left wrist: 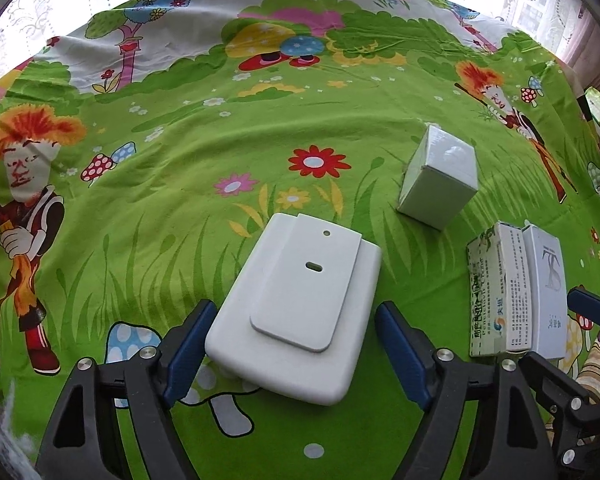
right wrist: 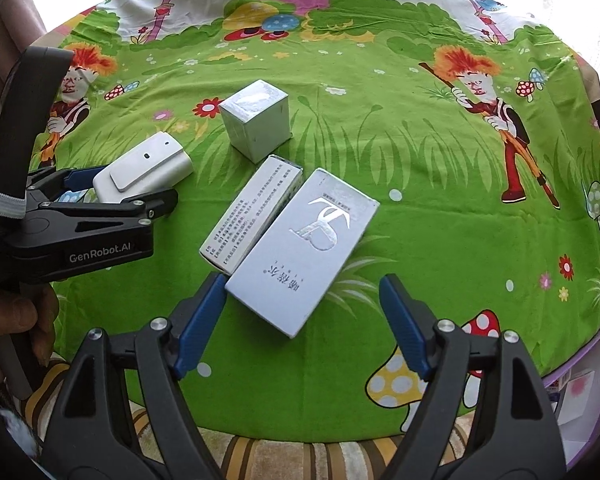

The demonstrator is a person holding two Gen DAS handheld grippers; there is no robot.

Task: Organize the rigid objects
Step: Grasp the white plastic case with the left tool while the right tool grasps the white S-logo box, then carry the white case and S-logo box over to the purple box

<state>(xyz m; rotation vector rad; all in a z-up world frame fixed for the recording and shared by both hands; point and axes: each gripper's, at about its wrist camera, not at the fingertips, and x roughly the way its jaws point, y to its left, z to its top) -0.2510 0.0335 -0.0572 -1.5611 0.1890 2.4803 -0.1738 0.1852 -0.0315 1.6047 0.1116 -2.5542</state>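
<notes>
A flat white plastic case (left wrist: 296, 312) with a raised plate on top lies on the cartoon tablecloth, its near end between the open jaws of my left gripper (left wrist: 290, 354). It also shows in the right wrist view (right wrist: 140, 172). A white cube box (left wrist: 440, 176) (right wrist: 256, 120) stands further back. A green-and-white medicine box (left wrist: 496, 292) (right wrist: 252, 216) and a silver-white box (left wrist: 546, 296) (right wrist: 304, 252) lie side by side. My right gripper (right wrist: 302, 320) is open with the silver-white box's near end between its jaws, its left pad touching the box.
The green cartoon tablecloth (right wrist: 440, 208) covers the table; its near edge (right wrist: 340, 436) drops to a striped cloth. The left gripper's body (right wrist: 80, 232) sits left of the boxes. Curtained windows lie beyond the far edge.
</notes>
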